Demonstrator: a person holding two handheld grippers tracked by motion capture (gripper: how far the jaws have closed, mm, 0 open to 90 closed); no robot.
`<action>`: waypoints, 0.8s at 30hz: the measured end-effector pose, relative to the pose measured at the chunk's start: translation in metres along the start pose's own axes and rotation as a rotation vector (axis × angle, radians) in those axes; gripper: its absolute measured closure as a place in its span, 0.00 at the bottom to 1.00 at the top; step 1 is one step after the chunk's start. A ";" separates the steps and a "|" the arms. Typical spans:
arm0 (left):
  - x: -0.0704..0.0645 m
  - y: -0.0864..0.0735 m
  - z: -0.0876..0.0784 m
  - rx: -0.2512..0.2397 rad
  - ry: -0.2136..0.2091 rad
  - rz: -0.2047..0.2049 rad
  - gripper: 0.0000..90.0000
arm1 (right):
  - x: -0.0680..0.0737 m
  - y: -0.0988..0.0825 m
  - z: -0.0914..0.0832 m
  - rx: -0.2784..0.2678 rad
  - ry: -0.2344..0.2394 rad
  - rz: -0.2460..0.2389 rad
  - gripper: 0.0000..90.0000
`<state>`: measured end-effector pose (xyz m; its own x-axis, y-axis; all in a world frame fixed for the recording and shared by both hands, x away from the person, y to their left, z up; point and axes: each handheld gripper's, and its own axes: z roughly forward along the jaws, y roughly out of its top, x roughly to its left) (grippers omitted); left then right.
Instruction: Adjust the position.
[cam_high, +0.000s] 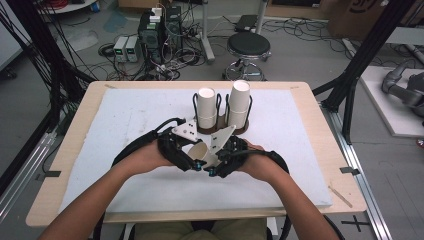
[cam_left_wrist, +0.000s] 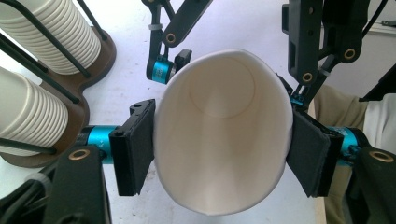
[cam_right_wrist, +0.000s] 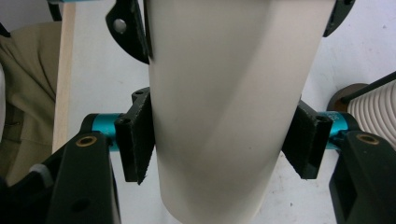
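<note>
A white paper cup (cam_high: 199, 150) lies tilted on its side just above the white mat, held between both grippers. My left gripper (cam_high: 192, 164) is shut on its rim. In the left gripper view the pads (cam_left_wrist: 135, 149) squeeze the cup's mouth (cam_left_wrist: 219, 135) into an oval. My right gripper (cam_high: 214, 169) is shut on the cup's body. In the right gripper view both pads (cam_right_wrist: 135, 140) press on the cup's smooth outer wall (cam_right_wrist: 229, 107). Behind the grippers, two stacks of paper cups (cam_high: 206, 107) (cam_high: 239, 102) stand upright in a dark wire holder (cam_high: 220, 131).
The white mat (cam_high: 125, 120) covers most of the wooden table (cam_high: 80, 120). The cup stacks (cam_left_wrist: 56, 32) sit close to the left gripper's side. A black stool (cam_high: 248, 46) and electronics with cables (cam_high: 155, 30) stand on the floor beyond the table.
</note>
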<state>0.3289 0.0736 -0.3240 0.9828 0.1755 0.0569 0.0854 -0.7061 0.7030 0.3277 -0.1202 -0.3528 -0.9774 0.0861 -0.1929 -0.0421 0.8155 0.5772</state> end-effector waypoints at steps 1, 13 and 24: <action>0.000 0.000 0.000 0.000 0.002 0.001 0.35 | 0.000 0.000 0.000 0.002 -0.001 -0.001 0.40; 0.001 -0.011 -0.001 -0.128 0.013 -0.004 0.23 | -0.001 -0.006 0.000 -0.013 0.006 0.021 0.41; 0.006 -0.040 -0.020 -0.345 0.002 -0.129 0.20 | -0.010 -0.037 -0.012 -0.114 0.018 0.127 0.40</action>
<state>0.3284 0.1162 -0.3375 0.9672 0.2498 -0.0470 0.1485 -0.4053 0.9020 0.3365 -0.1576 -0.3626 -0.9799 0.1732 -0.0987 0.0600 0.7285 0.6824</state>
